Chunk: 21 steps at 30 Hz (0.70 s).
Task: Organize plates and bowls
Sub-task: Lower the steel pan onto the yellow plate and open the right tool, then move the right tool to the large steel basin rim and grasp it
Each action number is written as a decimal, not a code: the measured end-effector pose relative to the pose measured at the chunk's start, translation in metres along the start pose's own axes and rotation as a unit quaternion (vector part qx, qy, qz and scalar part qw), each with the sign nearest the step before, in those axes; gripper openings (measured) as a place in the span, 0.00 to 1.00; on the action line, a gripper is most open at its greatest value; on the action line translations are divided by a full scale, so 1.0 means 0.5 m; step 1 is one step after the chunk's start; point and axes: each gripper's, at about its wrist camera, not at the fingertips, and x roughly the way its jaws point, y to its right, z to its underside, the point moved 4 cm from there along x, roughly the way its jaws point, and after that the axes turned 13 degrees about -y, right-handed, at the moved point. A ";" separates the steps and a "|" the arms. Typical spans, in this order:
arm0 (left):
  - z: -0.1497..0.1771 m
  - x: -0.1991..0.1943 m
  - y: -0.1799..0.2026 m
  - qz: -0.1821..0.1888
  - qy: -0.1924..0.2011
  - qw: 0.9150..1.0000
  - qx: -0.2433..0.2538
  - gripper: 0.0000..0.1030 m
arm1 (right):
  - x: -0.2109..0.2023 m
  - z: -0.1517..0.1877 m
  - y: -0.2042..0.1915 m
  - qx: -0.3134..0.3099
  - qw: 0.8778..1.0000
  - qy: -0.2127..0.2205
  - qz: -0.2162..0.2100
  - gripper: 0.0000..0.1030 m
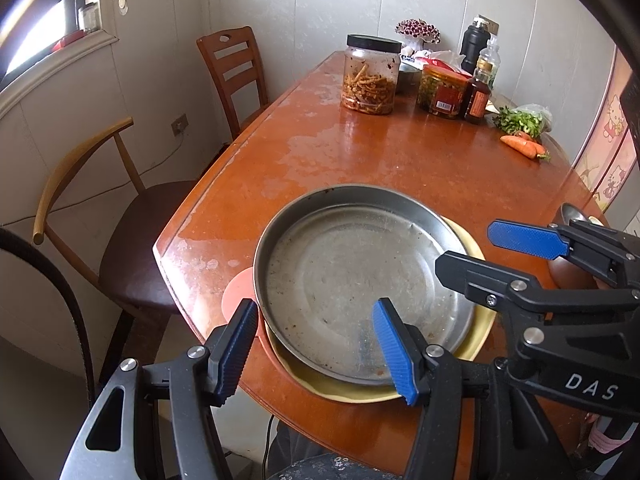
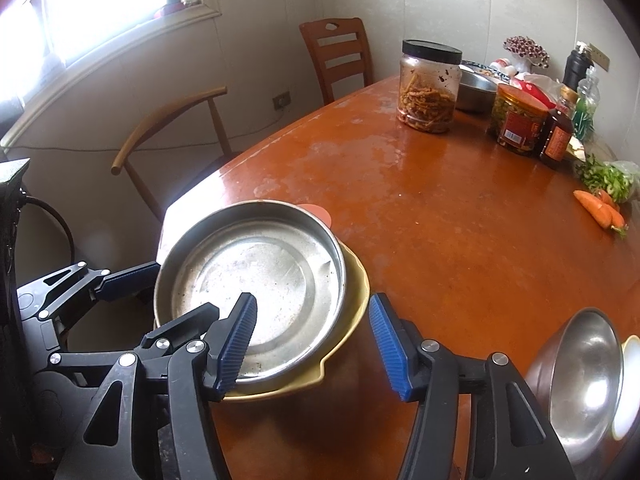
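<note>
A shallow steel plate (image 1: 352,276) (image 2: 260,280) rests in a yellow plate (image 1: 478,320) (image 2: 352,300) at the table's near corner, with a pink disc (image 1: 236,292) (image 2: 320,212) poking out beneath. My left gripper (image 1: 316,352) (image 2: 188,288) is open and straddles the steel plate's near rim, one finger outside, one over the plate's floor. My right gripper (image 2: 312,346) (image 1: 466,246) is open too, straddling the plates' other side, its pads clear of both rims. A steel bowl (image 2: 580,376) lies tilted at the lower right, against a white dish (image 2: 630,384).
The wooden table (image 1: 400,160) carries a pickle jar (image 1: 370,76), a red-labelled jar (image 1: 442,90), sauce bottles (image 1: 478,92), carrots (image 1: 524,146) and greens at its far end. Two chairs (image 1: 236,68) stand along the left side, close to the wall.
</note>
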 end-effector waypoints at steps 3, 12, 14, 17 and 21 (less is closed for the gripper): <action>0.001 -0.010 0.000 0.000 0.005 1.000 -0.002 0.59 | -0.010 0.003 0.003 0.003 1.000 0.006 -0.001 0.59; 0.003 -0.049 0.013 -0.009 0.029 1.000 0.000 0.64 | -0.050 0.017 0.013 0.010 1.000 0.028 0.004 0.62; 0.005 -0.058 0.016 -0.008 0.033 0.999 0.001 0.65 | -0.063 0.023 0.019 0.013 0.999 0.036 0.003 0.63; 0.008 -0.070 0.025 -0.006 0.039 0.999 0.001 0.65 | -0.081 0.031 0.025 0.016 0.999 0.047 0.004 0.67; 0.011 -0.081 0.037 -0.004 0.044 0.999 0.001 0.65 | -0.105 0.043 0.035 0.018 0.998 0.062 0.007 0.69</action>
